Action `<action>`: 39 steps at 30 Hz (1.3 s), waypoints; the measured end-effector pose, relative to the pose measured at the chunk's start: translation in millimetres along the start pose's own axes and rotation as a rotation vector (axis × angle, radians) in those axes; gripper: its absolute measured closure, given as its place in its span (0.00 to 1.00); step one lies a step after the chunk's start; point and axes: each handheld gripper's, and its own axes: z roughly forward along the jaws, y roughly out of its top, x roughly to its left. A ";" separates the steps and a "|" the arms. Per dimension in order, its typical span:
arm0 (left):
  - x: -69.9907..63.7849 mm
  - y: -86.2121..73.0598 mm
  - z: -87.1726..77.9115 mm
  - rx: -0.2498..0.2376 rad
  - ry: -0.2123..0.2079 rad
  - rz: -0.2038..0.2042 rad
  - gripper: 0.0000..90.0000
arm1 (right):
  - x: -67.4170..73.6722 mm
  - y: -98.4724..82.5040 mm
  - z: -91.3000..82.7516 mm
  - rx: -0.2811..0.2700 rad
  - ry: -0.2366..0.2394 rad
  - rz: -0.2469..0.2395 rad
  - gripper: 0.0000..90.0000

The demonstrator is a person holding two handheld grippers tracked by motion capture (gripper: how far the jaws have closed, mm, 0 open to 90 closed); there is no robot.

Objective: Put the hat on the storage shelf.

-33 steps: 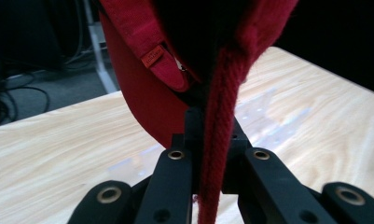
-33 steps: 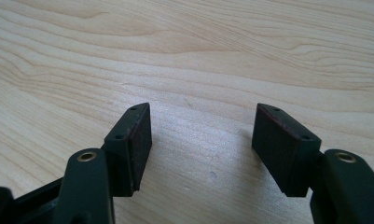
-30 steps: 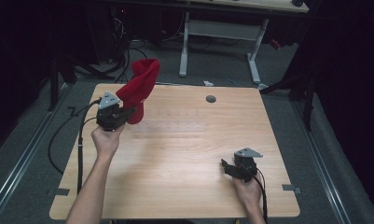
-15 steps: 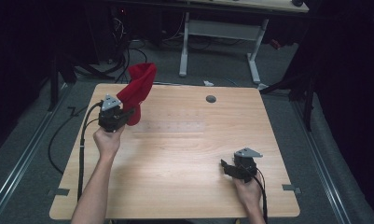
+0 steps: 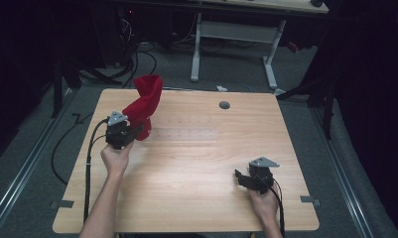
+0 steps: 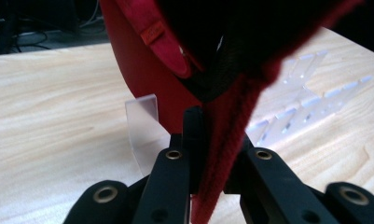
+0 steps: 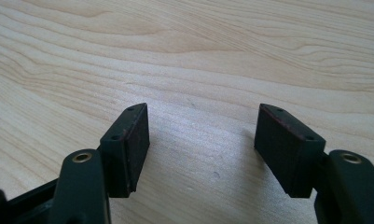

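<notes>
A red fabric piece [image 5: 145, 103] with a dark inner side stands up from my left gripper [image 5: 137, 130] at the table's left, and its lower end reaches down to the wood. In the left gripper view the jaws of this gripper [image 6: 217, 140] are pinched on a fold of the red fabric [image 6: 138, 65], which carries a small red label. A clear plastic rack [image 5: 186, 133] lies flat just right of the fabric, and one clear upright tab [image 6: 141, 123] shows behind the jaws. My right gripper [image 5: 241, 177] rests low near the front right, open, with bare wood between its pads [image 7: 128, 144].
The wooden table [image 5: 186, 203] has a round grey cable hole [image 5: 224, 105] near its far edge. A black cable [image 5: 90, 163] trails from the left gripper over the table's left side. A white desk frame [image 5: 236, 34] stands on the floor beyond the table.
My left hand has sunk toward the table with the red fabric, which now stands lower and nearer the clear rack. The right hand has kept still.
</notes>
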 end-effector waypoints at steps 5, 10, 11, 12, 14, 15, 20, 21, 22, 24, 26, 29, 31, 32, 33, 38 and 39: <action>-0.3 -5.0 -3.3 0.024 0.019 0.016 0.89 | 0.1 0.0 0.0 0.000 0.000 0.001 0.40; 1.3 -9.0 -6.9 0.047 0.040 0.028 0.75 | 0.1 0.0 0.0 0.000 0.000 0.001 0.40; 1.6 -8.8 -8.0 0.048 0.041 0.022 0.70 | 0.1 0.0 0.0 0.000 0.000 0.002 0.40; 1.8 -8.6 -9.2 0.051 0.042 0.022 0.65 | 0.0 0.0 0.0 0.000 0.000 0.001 0.40; 1.8 -8.4 -11.4 0.058 0.042 0.025 0.57 | 0.1 0.0 0.0 0.000 0.000 0.002 0.40; 1.7 -8.6 -12.9 0.058 0.041 0.024 0.54 | 0.1 0.0 0.0 0.000 0.000 0.001 0.40; -0.5 -6.8 -19.3 0.074 0.039 0.037 0.43 | 0.2 0.0 0.0 0.000 0.000 0.002 0.40; -1.8 -6.4 -20.6 0.072 0.036 0.040 0.42 | 0.2 0.1 0.0 0.000 0.000 0.003 0.40; -3.0 -6.0 -21.9 0.074 0.033 0.045 0.42 | 0.2 0.1 0.0 0.000 0.000 0.003 0.40; -5.2 -5.6 -24.0 0.073 0.031 0.052 0.41 | 0.2 0.1 0.0 0.000 0.000 0.002 0.40; -6.8 -5.3 -25.4 0.072 0.035 0.053 0.41 | 0.2 0.1 0.0 0.000 0.000 0.003 0.40; -9.6 -6.3 -28.5 0.079 0.042 0.087 0.41 | 0.2 0.1 0.0 0.000 0.000 0.003 0.40; -11.5 -6.9 -30.9 0.082 0.043 0.105 0.41 | 0.2 0.0 0.0 0.000 0.000 0.003 0.40; -12.0 -6.6 -32.2 0.085 0.043 0.108 0.41 | 0.2 0.1 0.0 0.000 0.000 0.003 0.40; -12.2 -6.2 -33.5 0.087 0.044 0.109 0.41 | 0.2 0.1 0.0 0.000 0.000 0.003 0.40; -11.1 -4.5 -40.9 0.068 0.040 0.092 0.41 | 0.2 0.1 0.0 0.000 -0.001 0.003 0.40; -10.7 -4.3 -42.2 0.065 0.039 0.087 0.41 | 0.2 0.1 0.1 0.000 -0.001 0.003 0.40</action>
